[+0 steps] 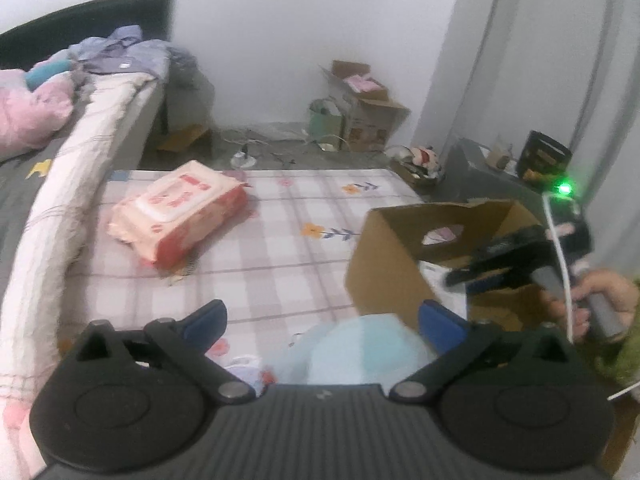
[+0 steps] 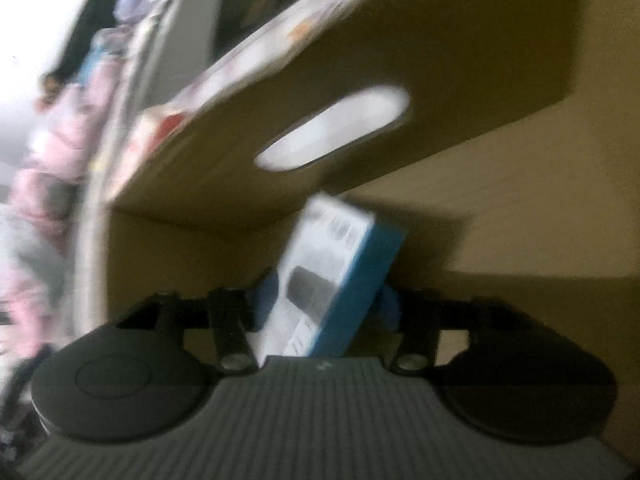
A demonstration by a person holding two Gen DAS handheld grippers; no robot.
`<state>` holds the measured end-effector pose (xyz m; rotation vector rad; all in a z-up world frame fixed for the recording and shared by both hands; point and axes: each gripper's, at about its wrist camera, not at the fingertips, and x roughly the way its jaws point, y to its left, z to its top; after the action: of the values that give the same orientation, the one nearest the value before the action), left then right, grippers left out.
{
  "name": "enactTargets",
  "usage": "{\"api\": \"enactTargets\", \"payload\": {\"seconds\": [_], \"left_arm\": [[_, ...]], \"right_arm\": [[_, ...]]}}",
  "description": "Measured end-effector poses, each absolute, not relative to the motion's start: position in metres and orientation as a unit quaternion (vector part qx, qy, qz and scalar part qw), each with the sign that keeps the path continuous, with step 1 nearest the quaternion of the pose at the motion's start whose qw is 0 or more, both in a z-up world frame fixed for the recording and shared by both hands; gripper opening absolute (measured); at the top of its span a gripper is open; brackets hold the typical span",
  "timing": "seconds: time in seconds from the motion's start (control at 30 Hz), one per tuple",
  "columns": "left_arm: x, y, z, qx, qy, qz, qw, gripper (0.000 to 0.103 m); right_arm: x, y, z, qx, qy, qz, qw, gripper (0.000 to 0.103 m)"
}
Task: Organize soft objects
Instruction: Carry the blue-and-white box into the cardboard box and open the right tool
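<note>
Inside the cardboard box (image 2: 480, 160), the right claw (image 2: 324, 300) grips a blue carton (image 2: 332, 272).

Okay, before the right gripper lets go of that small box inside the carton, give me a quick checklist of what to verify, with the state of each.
1. Right gripper has the blue and white box pinched: ok, the blue pads press both its sides.
2. Box is inside the cardboard carton: ok, brown walls surround it.
3. Box rests on the carton floor: cannot tell, the picture is blurred.
4. Left gripper is clear of the carton: ok, open, just beside its near wall.
5. Pale blue soft item is secured: not ok, it lies between open fingers.
6. Pink wipes pack waits on the mattress: ok.
</note>
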<state>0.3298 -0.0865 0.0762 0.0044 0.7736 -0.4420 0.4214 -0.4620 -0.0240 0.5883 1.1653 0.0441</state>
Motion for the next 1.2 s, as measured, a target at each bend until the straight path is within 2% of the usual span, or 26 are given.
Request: {"api": "enactTargets", "payload": {"seconds": [0.13, 0.2, 0.3, 0.37, 0.63, 0.93, 1.2], "left_arm": [[0.328, -0.066, 0.07, -0.017, 0.374, -0.21, 0.903, 0.103], [0.327, -0.055, 0.064, -0.04, 0.38, -0.215, 0.899, 0.103], [0.327, -0.042, 0.055, -0.068, 0.393, -0.214, 0.891, 0.102], [0.325, -0.036, 0.049, -0.08, 0.4, -0.212, 0.888, 0.102], [0.313, -0.004, 0.043, -0.111, 0.402, -0.208, 0.885, 0.102], [0.285, 0.044, 0.053, -0.104, 0.386, -0.16, 0.902, 0.102], [0.245, 0.062, 0.054, -0.062, 0.374, -0.139, 0.915, 0.102]], "right_arm": [[0.402, -0.483, -0.02, 0.286, 0.525, -0.015, 0.801, 0.05], [0.393, -0.493, -0.028, 0.294, 0.527, -0.019, 0.797, 0.039], [0.404, -0.483, -0.041, 0.324, 0.519, 0.001, 0.791, 0.031], [0.411, -0.472, -0.042, 0.327, 0.519, 0.016, 0.79, 0.03], [0.408, -0.438, -0.028, 0.323, 0.509, 0.045, 0.797, 0.031], [0.369, -0.418, -0.031, 0.307, 0.566, 0.043, 0.764, 0.031], [0.375, -0.407, -0.031, 0.327, 0.53, 0.009, 0.782, 0.031]]}}
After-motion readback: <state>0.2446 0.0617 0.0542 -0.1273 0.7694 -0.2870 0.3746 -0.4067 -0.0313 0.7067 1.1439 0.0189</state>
